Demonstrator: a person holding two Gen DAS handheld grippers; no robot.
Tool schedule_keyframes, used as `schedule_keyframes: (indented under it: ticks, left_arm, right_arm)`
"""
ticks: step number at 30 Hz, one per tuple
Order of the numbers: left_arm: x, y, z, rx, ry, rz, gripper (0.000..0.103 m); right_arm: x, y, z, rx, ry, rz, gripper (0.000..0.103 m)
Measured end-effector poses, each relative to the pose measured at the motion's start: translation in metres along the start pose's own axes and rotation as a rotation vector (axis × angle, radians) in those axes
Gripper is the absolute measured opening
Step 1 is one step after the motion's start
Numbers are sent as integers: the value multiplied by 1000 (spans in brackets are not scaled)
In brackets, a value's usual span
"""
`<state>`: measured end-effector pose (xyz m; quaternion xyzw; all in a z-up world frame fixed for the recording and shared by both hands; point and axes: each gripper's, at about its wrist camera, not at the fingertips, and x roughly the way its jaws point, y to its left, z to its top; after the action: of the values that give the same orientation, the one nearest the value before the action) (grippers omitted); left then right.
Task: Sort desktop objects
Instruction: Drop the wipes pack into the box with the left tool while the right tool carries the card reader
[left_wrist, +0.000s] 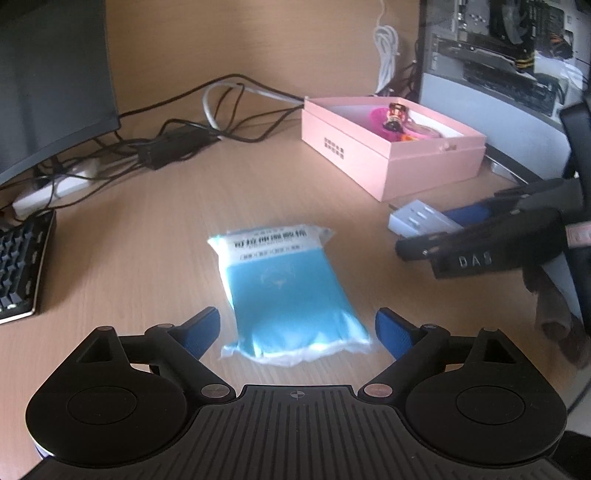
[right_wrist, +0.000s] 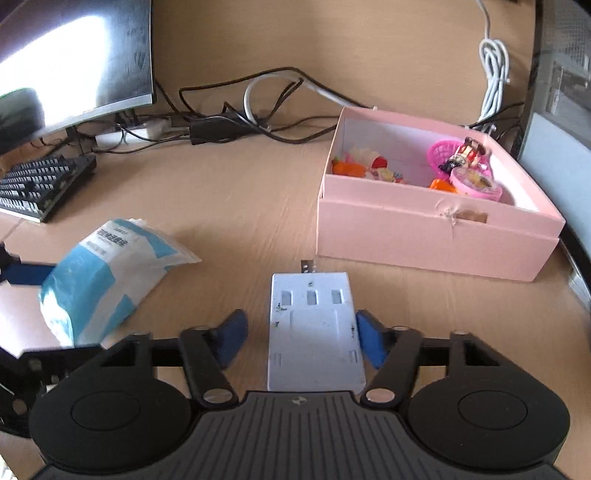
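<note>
Right wrist: right tongs (right_wrist: 299, 338) agape around charger (right_wrist: 314, 332); pink box (right_wrist: 436, 236) ahead; left tongs (left_wrist: 297, 334) open.

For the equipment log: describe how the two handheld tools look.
Both tools, left and right, are matte black, with blue textured finger pads, silver pivot bolts, two round discs flanking a ribbed centre plate, and a small crosshair mark. The right tool's side shows raised lettering.
</note>
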<state>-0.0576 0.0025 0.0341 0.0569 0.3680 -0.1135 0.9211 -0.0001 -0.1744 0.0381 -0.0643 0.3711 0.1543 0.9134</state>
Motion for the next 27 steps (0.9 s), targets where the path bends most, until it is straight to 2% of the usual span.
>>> schedule_keyframes:
  ticks: [1,8,11,12,13,15,18,22,27]
  left_arm:
    - [1,-1,2,-1,-1,6,95]
    - [24,-1,14,-32,33,41,93]
    - [31,-6,17,-10,33,54,79]
    - [32,-8,17,5,30,62,64]
    - [31,-10,17,17,27,64,60]
    - [22,-12,22,13,19,42,59]
    - [-10,-17,45,26,-80,20,59]
    - [-40,-25,93,-2,-197,-60,59]
    - [-18,-50,153,-11,-247,-92,59]
  right_arm:
    - [-1,2,0,-13,3,8,49]
    - [-37,-6,-15,-46,-9,21,47]
    - [-61,-20,-20,-27,-25,33,47]
    - [-71,-26,-20,-16,-36,34,47]
    - [-80,-31,-20,-6,-50,33,47]
    - [-102,-44,-18,14,-90,24,47]
    - [-141,-64,-11,42,-178,8,47]
    - [-178,-84,0,57,-290,-32,47]
    - [-188,-99,7,56,-332,-55,47]
